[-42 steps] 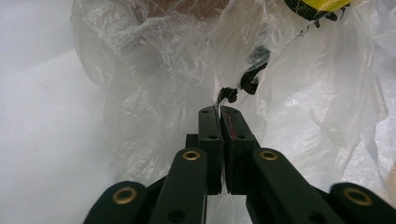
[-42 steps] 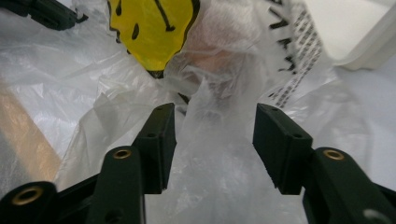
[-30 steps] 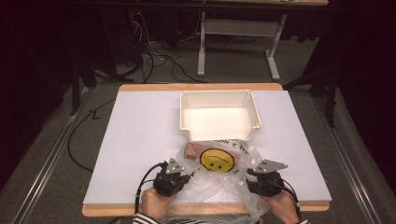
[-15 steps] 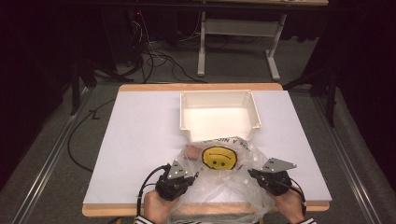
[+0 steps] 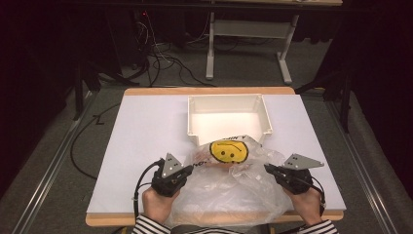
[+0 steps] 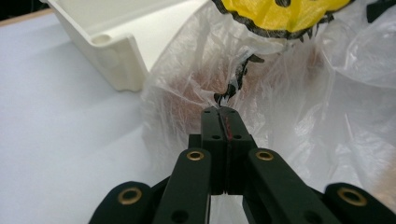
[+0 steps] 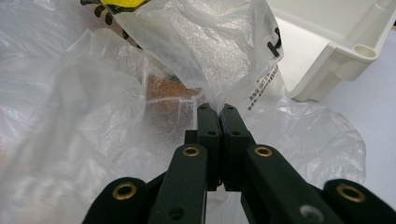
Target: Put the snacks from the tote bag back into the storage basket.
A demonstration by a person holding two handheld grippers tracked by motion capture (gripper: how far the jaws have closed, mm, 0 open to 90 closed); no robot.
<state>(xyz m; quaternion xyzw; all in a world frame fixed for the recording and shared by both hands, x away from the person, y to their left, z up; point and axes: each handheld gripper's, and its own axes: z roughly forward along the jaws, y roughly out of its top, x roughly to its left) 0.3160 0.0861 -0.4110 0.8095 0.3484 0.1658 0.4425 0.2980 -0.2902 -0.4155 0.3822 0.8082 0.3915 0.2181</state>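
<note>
While both claws, left claw [image 5: 186, 170] and right claw [image 5: 269, 170], stay clenched on the thin plastic bag [image 5: 234, 183] at the worktop's [image 5: 141, 126] near edge, expect limp, slippery, tear-prone film; keep pinching its rim.

Left gripper [image 6: 223, 112] has its two black jaws pressed tight together, pinching a fold of the clear plastic bag [image 6: 299, 116] right at the tips. The film bunches above the pinch, and the bag's yellow smiley print [image 6: 280, 14] sits along the top edge. Off to the left, a corner of the white plastic bin [image 6: 116, 60] rests on the white tabletop [image 6: 60, 140], touching the bag.
</note>
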